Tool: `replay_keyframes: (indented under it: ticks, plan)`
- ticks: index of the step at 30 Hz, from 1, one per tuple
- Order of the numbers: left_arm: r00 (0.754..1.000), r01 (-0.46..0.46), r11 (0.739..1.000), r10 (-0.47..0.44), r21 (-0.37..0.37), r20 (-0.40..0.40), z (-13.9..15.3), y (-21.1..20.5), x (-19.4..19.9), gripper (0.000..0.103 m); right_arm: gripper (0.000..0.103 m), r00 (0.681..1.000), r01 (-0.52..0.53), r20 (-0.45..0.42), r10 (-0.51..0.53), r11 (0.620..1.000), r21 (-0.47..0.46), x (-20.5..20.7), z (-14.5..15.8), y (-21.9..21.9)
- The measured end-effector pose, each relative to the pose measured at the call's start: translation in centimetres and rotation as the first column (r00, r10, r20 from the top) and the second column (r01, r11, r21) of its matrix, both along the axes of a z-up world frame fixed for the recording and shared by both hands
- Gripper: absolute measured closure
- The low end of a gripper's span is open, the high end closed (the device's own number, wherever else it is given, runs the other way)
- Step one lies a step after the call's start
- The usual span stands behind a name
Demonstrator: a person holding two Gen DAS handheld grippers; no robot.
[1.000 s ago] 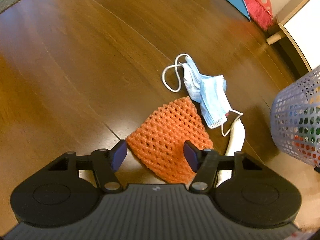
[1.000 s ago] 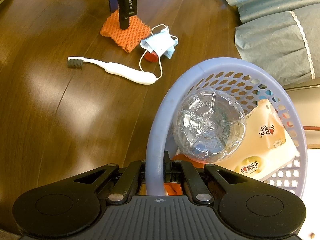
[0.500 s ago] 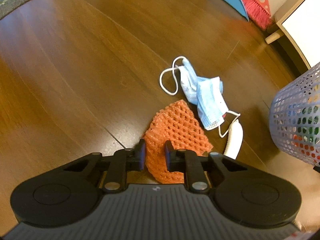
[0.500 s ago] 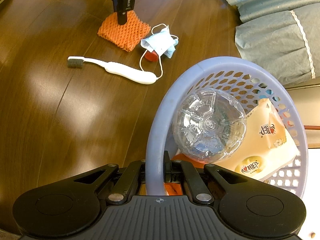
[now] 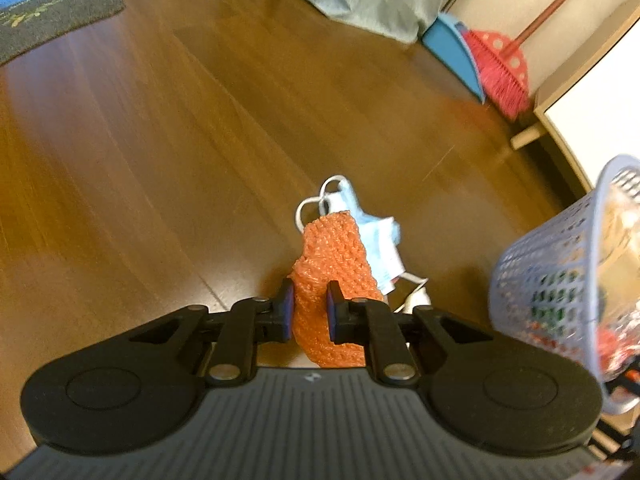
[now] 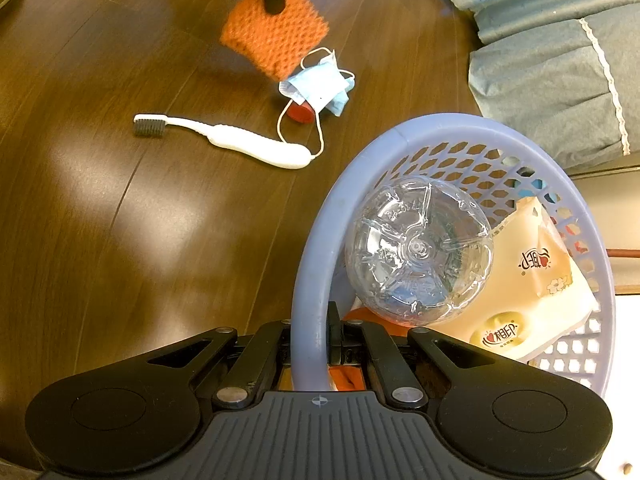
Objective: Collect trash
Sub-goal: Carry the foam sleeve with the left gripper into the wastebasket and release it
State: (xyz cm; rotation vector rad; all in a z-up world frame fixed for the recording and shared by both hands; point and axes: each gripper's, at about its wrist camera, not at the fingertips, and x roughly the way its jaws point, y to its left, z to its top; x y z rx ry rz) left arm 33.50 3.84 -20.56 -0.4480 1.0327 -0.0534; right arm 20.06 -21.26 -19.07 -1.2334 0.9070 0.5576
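My left gripper [image 5: 307, 300] is shut on an orange foam net [image 5: 334, 256], which hangs lifted off the wooden floor; the right wrist view shows that orange net [image 6: 276, 38] dangling from the left gripper [image 6: 274, 0]. Below it lie a blue face mask [image 6: 318, 86], a red cap [image 6: 301, 112] and a white toothbrush [image 6: 240, 142]. The mask [image 5: 376, 236] peeks out behind the net. My right gripper [image 6: 310, 332] is shut on the rim of a lilac basket [image 6: 440, 128] that holds a clear bottle [image 6: 418, 248] and a tissue pack [image 6: 520, 300].
A blue dustpan [image 5: 454, 56] and red broom [image 5: 500, 72] lean at the far wall beside a pale cabinet [image 5: 592, 120]. Grey-blue bedding [image 6: 552, 64] lies right of the basket. A dark mat [image 5: 52, 16] sits at the far left. The basket [image 5: 560, 264] is right of the net.
My left gripper closed on the orange net and lifted it off the floor. The right gripper stayed on the basket rim, and the basket came closer to the left gripper.
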Motion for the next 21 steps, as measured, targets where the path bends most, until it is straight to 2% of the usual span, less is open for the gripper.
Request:
replay_keyframes:
  ticks: [5, 10, 21]
  plan:
    - [0.999, -0.011, 0.999, 0.013, -0.032, 0.050, 2.7, -0.6, 0.2, 0.091, 0.103, 1.000, 0.000, -0.001, 0.000, 1.000, 0.001, 0.0, 0.0, 0.0]
    - [0.995, 0.015, 0.998, -0.008, -0.063, 0.099, 5.3, -1.7, 0.4, 0.091, 0.103, 1.000, 0.000, -0.001, 0.000, 1.000, 0.001, 0.0, 0.0, 0.0]
    - [0.984, 0.081, 0.990, -0.060, -0.117, 0.169, 8.9, -3.5, 0.7, 0.091, 0.103, 1.000, -0.003, -0.001, 0.003, 1.000, 0.001, 0.1, 0.1, 0.0]
